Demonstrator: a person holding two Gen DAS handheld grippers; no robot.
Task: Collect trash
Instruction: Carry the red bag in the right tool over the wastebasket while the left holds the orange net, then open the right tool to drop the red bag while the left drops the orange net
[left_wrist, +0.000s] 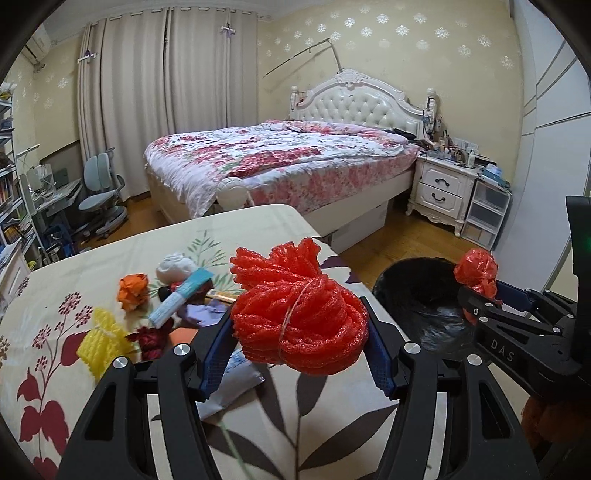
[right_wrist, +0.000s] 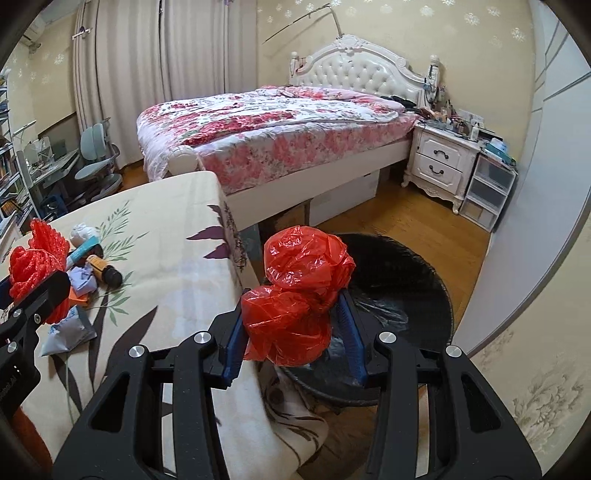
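A red foam net (left_wrist: 299, 325) is clamped between the pads of the left gripper (left_wrist: 299, 345) above the table (left_wrist: 110, 258). A crumpled red bag (right_wrist: 299, 295) is pinched in the right gripper (right_wrist: 295, 332), held over the black-lined bin (right_wrist: 424, 295) beside the table.
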